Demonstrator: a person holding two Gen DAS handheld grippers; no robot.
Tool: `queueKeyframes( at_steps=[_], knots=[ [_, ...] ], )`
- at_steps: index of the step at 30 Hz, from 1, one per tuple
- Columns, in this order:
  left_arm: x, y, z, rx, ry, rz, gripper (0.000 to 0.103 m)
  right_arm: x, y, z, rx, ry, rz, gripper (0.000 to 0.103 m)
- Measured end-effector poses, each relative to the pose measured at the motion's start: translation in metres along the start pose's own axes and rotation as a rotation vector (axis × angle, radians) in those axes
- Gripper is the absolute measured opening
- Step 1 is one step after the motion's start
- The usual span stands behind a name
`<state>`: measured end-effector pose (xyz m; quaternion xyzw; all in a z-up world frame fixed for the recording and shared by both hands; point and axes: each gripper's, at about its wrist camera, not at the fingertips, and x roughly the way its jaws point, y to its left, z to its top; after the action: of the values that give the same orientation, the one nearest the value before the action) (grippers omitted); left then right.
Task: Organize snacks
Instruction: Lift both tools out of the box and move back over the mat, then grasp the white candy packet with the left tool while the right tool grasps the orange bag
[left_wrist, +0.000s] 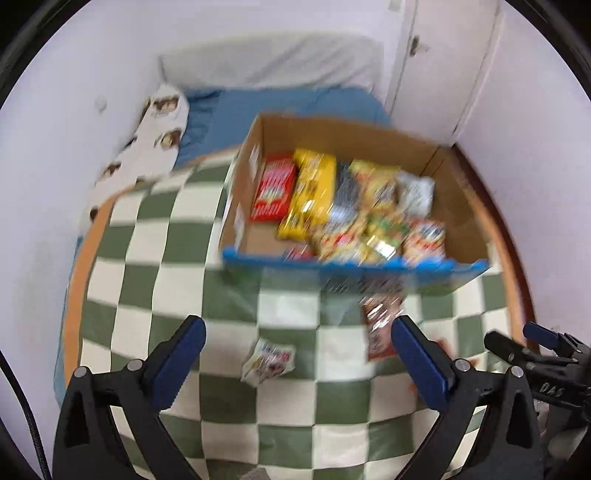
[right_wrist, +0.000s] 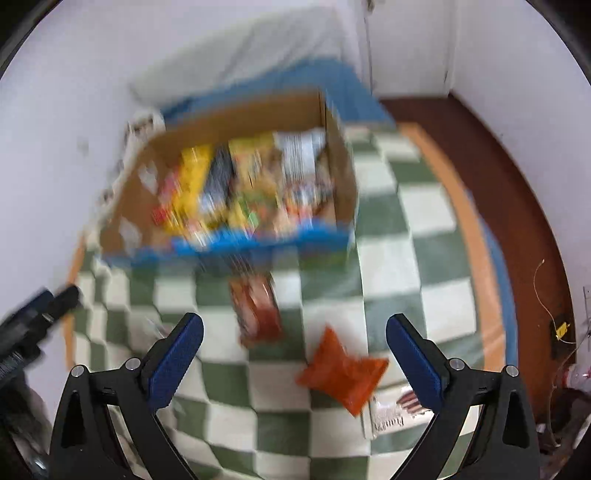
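A cardboard box (left_wrist: 458, 206) with a blue front edge stands on the green-and-white checked cloth (left_wrist: 184, 258), holding several snack packs, among them a red one (left_wrist: 275, 192) and a yellow one (left_wrist: 312, 192). A small white packet (left_wrist: 269, 360) lies between my left gripper's (left_wrist: 299, 332) open fingers, below them. A brown-red pack (left_wrist: 380, 328) lies in front of the box. In the right wrist view the box (right_wrist: 343, 173) is ahead, the brown-red pack (right_wrist: 256, 314) lies below it, and an orange packet (right_wrist: 341, 373) and a white packet (right_wrist: 388, 413) lie near my open, empty right gripper (right_wrist: 295, 332).
The cloth covers a round wooden-edged table (left_wrist: 74, 314). Behind it are a blue bed sheet (left_wrist: 280, 103), a patterned pillow (left_wrist: 155, 136) and white walls. The right gripper shows at the right edge of the left wrist view (left_wrist: 535, 350). Brown floor (right_wrist: 498, 184) lies to the right.
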<state>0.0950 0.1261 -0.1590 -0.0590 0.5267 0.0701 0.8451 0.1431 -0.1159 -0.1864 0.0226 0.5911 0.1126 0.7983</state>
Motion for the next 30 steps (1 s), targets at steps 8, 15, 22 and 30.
queueKeyframes(
  at_steps=[8, 15, 22, 30],
  knots=[
    [0.079, 0.028, -0.056, -0.015, 0.219, 0.096, 0.103, 0.107, 0.017, -0.047, -0.326, 0.255, -0.188, 0.101],
    [0.108, 0.048, -0.082, -0.061, 0.297, 0.111, 0.103, 0.139, -0.006, -0.049, -0.12, 0.302, -0.117, 0.068],
    [0.121, 0.056, -0.071, -0.058, 0.312, 0.088, 0.103, 0.14, -0.044, -0.045, 0.269, 0.314, 0.149, 0.075],
    [0.163, 0.044, -0.06, 0.003, 0.379, 0.014, 0.082, 0.135, -0.042, -0.048, 0.226, 0.33, 0.119, 0.091]
  ],
)
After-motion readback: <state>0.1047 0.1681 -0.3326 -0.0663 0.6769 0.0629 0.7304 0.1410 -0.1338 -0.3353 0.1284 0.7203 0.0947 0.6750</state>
